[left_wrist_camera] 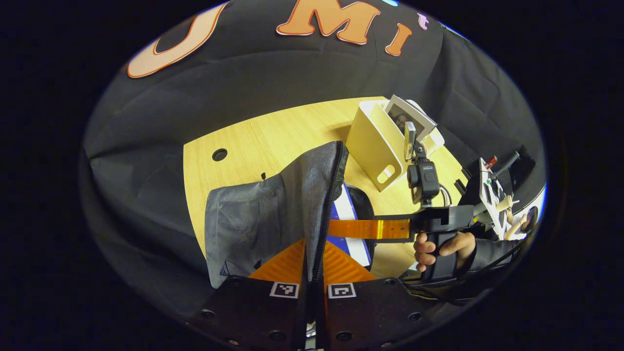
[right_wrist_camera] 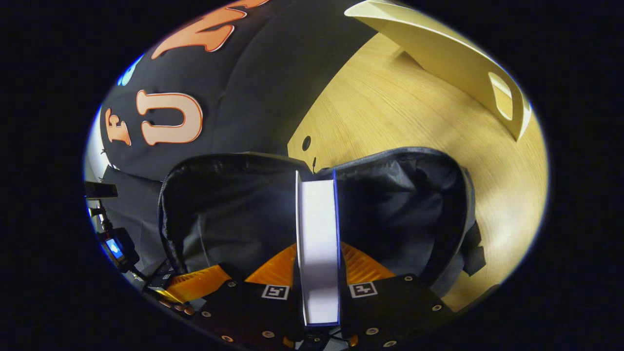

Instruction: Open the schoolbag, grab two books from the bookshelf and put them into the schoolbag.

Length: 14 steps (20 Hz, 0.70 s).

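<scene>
Soft grey schoolbag (left_wrist_camera: 273, 209) sags, left gripper (left_wrist_camera: 312, 273) pinching its zipper edge; right gripper (right_wrist_camera: 317, 287) clamps stiff book (right_wrist_camera: 318, 243) edgewise.

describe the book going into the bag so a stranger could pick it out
Start at the wooden table and find the open grey schoolbag. Over its mouth the right gripper clamps a book spine-up. Unlike the books in the cream bookshelf, it has a blue cover.

Book (right_wrist_camera: 318, 243) – far end sunk in the bag (right_wrist_camera: 234, 209), interior too dark to read. In left gripper view the bag's flap (left_wrist_camera: 273, 214) hides most of that book. Shelf (right_wrist_camera: 453, 53) cut off by the edge. Books in shelf (left_wrist_camera: 407, 122) too small to tell apart.
</scene>
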### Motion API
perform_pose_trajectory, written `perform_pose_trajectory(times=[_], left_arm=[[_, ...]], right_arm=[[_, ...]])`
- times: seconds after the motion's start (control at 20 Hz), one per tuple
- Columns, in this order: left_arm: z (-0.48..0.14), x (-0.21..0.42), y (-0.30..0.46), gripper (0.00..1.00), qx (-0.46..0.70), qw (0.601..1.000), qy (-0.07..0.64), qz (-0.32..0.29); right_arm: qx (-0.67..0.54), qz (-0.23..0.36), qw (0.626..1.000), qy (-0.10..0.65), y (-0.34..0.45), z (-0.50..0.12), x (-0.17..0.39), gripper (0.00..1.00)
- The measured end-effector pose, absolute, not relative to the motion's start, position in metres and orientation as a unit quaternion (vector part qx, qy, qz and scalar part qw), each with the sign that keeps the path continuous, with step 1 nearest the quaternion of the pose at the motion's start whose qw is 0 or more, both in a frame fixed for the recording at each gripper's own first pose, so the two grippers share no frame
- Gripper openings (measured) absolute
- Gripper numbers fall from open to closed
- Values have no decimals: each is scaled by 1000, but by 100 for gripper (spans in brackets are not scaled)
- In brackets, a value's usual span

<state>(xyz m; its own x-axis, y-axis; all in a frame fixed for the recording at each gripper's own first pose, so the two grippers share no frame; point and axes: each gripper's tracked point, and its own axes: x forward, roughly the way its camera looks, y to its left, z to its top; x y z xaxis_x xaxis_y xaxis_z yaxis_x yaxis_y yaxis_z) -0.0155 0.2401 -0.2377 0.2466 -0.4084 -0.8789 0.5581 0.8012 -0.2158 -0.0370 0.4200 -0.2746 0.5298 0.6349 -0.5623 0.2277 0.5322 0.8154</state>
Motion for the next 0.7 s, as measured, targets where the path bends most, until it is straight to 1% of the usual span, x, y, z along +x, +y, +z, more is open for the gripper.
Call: perform_pose_trajectory(times=[0.15, 0.25, 0.3, 0.35, 0.4, 0.45, 0.5, 0.7], left_arm=[[-241, -17, 243, 8, 61, 788, 535, -297], [-243, -19, 242, 8, 57, 790, 537, -291], [-245, -21, 241, 8, 56, 791, 536, -288], [-248, -22, 238, 7, 54, 791, 538, -286], [-251, -24, 236, 7, 53, 791, 539, -285], [-253, -25, 234, 8, 53, 791, 540, -283], [-252, -25, 234, 8, 53, 791, 540, -281], [-256, -22, 234, 8, 50, 792, 544, -271]], right_arm=[[447, 117, 745, 481, 410, -280, -39, 36], [423, 108, 748, 500, 397, -285, -43, 44], [409, 111, 748, 511, 393, -283, -46, 53], [393, 116, 752, 517, 386, -283, -47, 57], [373, 119, 759, 519, 378, -280, -50, 63], [355, 125, 767, 520, 371, -277, -51, 48], [338, 130, 773, 522, 364, -275, -53, 69], [276, 155, 791, 523, 337, -258, -59, 74]])
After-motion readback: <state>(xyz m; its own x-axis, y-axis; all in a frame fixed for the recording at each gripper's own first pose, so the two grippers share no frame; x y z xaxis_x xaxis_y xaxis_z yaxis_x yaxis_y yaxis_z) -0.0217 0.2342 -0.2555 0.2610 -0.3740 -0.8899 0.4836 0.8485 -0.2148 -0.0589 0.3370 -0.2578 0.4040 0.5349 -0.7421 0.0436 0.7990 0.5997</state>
